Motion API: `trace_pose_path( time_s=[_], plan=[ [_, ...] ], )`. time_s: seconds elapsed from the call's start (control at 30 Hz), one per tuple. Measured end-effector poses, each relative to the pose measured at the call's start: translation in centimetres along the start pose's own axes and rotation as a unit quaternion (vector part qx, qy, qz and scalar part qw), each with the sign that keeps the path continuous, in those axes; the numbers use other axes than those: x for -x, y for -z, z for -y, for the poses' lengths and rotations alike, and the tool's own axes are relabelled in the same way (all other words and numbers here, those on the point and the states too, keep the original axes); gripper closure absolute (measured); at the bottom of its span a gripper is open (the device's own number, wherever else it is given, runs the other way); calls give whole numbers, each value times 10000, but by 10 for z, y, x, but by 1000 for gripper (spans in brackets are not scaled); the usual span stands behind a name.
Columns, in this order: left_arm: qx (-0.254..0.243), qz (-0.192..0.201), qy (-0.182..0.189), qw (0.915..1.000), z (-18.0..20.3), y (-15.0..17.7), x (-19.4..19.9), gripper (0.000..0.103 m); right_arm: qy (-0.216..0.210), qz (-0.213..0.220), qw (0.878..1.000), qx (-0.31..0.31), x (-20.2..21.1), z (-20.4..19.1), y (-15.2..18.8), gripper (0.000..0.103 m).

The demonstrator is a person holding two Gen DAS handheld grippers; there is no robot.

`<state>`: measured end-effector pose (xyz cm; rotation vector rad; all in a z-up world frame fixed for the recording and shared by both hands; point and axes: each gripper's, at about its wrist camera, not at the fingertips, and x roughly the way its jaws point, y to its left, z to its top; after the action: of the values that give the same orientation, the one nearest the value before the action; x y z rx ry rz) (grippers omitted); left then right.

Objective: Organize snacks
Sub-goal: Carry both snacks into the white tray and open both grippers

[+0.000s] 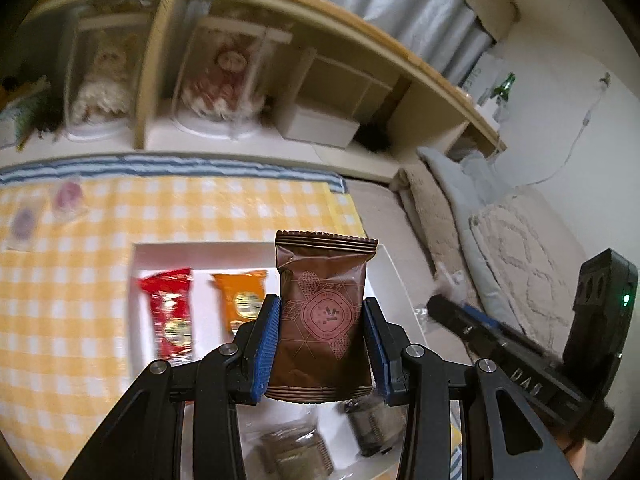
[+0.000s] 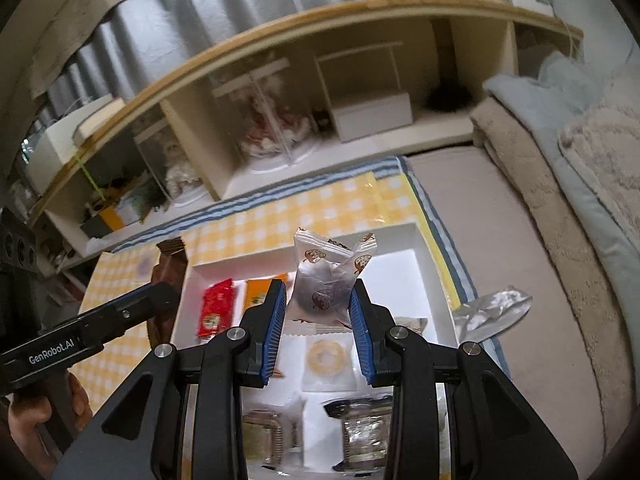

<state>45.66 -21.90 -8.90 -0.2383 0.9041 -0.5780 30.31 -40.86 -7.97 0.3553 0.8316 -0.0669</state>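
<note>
My left gripper (image 1: 324, 328) is shut on a brown snack packet (image 1: 324, 308) and holds it upright above the white tray (image 1: 384, 272). In the tray lie a red packet (image 1: 170, 312) and an orange packet (image 1: 242, 300). My right gripper (image 2: 318, 312) is shut on a clear wrapped snack with brown prints (image 2: 324, 276), held above the same tray (image 2: 420, 252). The red packet (image 2: 216, 308) and orange packet (image 2: 258, 294) show there too. The left gripper with the brown packet (image 2: 170, 264) shows at the left of the right wrist view.
Several clear-wrapped snacks (image 2: 330, 358) lie at the tray's near side. Two round wrapped sweets (image 1: 44, 212) lie on the yellow checked cloth (image 1: 60, 300). A silver wrapper (image 2: 494, 312) lies right of the tray. A wooden shelf (image 1: 280, 20) stands behind; cushions (image 1: 520, 248) lie right.
</note>
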Motion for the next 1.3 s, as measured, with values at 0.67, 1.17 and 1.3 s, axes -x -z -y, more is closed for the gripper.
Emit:
trace_pose_path(
  time_s=[0.67, 1.17, 1.3],
  plan=[
    [549, -716, 27, 9959, -19, -24, -179, 63, 168, -501, 9969, -585, -68, 50, -3, 70],
    [267, -694, -597, 9954, -32, -37, -199, 60, 115, -684, 9946, -765, -98, 62, -2, 68],
    [213, -693, -445, 9964, -27, -33, -190, 43, 60, -683, 9945, -792, -94, 63, -1, 45]
  ],
)
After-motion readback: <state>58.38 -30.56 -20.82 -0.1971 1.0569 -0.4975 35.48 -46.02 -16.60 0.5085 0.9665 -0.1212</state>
